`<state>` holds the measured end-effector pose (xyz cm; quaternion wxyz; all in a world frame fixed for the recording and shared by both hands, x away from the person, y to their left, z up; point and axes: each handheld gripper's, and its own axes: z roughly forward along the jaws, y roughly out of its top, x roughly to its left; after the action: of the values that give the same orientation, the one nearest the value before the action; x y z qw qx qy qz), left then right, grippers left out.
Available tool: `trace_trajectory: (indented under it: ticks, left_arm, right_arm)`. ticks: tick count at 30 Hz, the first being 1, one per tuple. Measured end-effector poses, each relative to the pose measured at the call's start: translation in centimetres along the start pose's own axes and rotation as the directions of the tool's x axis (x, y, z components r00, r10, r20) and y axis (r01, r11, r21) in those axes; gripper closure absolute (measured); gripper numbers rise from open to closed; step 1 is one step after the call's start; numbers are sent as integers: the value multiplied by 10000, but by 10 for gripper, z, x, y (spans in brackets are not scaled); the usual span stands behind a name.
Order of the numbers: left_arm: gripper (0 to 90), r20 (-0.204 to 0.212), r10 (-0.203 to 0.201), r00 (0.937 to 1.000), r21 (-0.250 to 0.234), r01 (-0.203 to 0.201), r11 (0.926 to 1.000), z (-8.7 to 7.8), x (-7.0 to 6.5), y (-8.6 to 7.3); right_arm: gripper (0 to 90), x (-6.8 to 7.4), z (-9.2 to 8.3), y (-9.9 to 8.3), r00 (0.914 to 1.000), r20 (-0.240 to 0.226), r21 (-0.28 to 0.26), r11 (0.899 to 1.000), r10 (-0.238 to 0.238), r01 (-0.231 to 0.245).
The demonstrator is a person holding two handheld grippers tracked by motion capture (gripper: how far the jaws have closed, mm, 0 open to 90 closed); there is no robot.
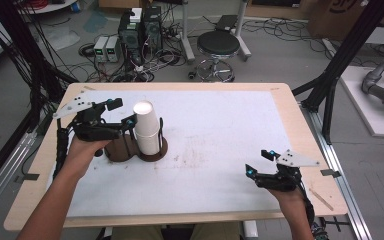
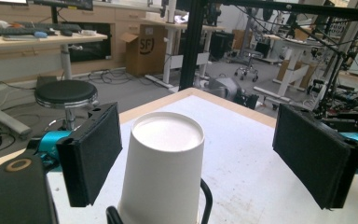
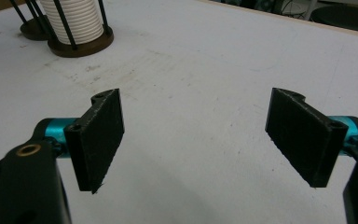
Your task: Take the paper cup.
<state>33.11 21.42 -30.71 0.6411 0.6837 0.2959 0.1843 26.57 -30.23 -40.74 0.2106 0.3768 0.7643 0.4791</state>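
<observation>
Left tool (image 2: 200,154) (jaws wide), white cup stack (image 2: 163,168) between, untouched

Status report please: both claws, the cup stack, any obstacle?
Left claw open, straddling white paper cup stack, not touching. Stack upside down in brown holder. Right claw open over bare table. No obstacle.

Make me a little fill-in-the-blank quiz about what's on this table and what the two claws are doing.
1. The cups are stacked upside down in a brown ____.
2. The left claw is ____, with a pad either side of the top cup.
3. The right claw hovers over bare ____, far from the cups.
4. Beyond the table stands a round black ____.

Missing words: holder; open; table; stool
</observation>
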Motion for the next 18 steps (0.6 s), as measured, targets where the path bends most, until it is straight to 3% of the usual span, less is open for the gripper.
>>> trace_trajectory:
  ticks: [5, 12, 18]
  left_arm:
    - [154, -153, 198, 9997, 461, -191, 9988, 18, 1, 1]
    - [154, -519, 115, 9986, 885, -69, 9961, 35, 5, -3]
    - [154, -795, 200, 9966, 1565, -73, 9877, 53, 9, -11]
  right_arm:
    - [197, -1, 1, -1, 10000, -10, 23, 10000, -45, 45]
    - [197, -1, 0, -1, 9999, -84, 3, 10000, -68, 68]
    - [197, -1, 0, -2, 9999, -106, 19, 10000, -50, 51]
